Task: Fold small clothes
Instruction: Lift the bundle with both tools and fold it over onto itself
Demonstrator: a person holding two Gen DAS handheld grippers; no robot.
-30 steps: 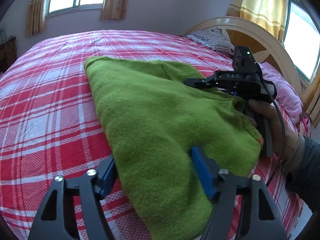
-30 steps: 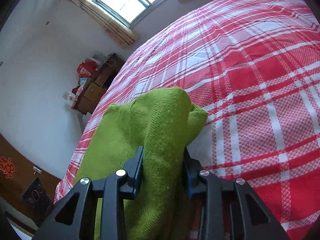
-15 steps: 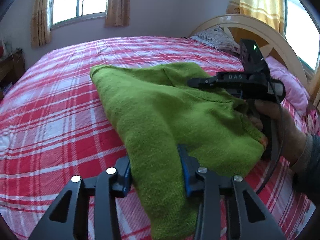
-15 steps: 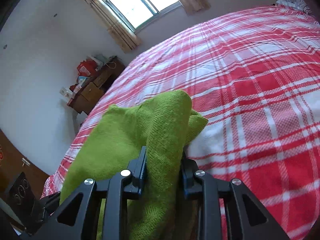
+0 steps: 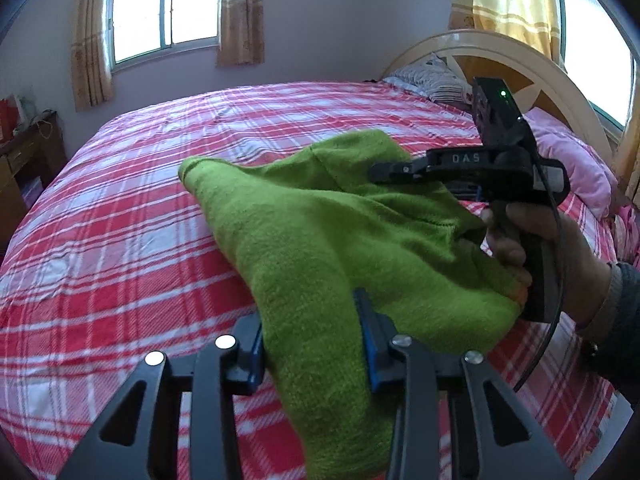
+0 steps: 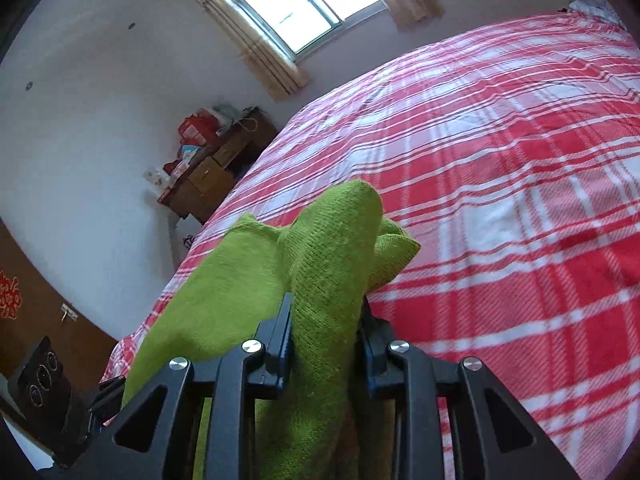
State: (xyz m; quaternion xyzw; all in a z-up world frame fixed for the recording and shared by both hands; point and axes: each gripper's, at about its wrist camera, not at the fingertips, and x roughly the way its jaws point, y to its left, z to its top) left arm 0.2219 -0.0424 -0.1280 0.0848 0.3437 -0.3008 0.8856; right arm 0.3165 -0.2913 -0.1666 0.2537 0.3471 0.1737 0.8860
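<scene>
A: What's the room like?

B: A bedroom. A wide bed with a red-and-white plaid sheet (image 5: 120, 240) fills most of both views. A curtained window (image 5: 164, 8) is in the far wall, a wooden dresser (image 6: 216, 172) stands off the bed's corner, and a curved headboard (image 5: 516, 64) with a pink pillow (image 5: 576, 164) sits to the right in the left wrist view.

A: And the garment?

B: A green knitted piece (image 5: 320, 240), fuzzy and thick, bright lime. It is lifted above the sheet and hangs stretched between the two grippers, with a rounded corner sticking out toward the far side of the bed.

A: Start on the left. What is that claw doing?

B: The left gripper (image 5: 312, 344) has just been closing, and its blue pads now press a thick fold of the green fabric from both sides.

A: And the right?

B: The right gripper (image 6: 324, 336) is clamped on another bunched fold, which rises in a hump ahead of its fingers. In the left wrist view a hand (image 5: 560, 252) holds its handle, beside the cloth's right edge.
</scene>
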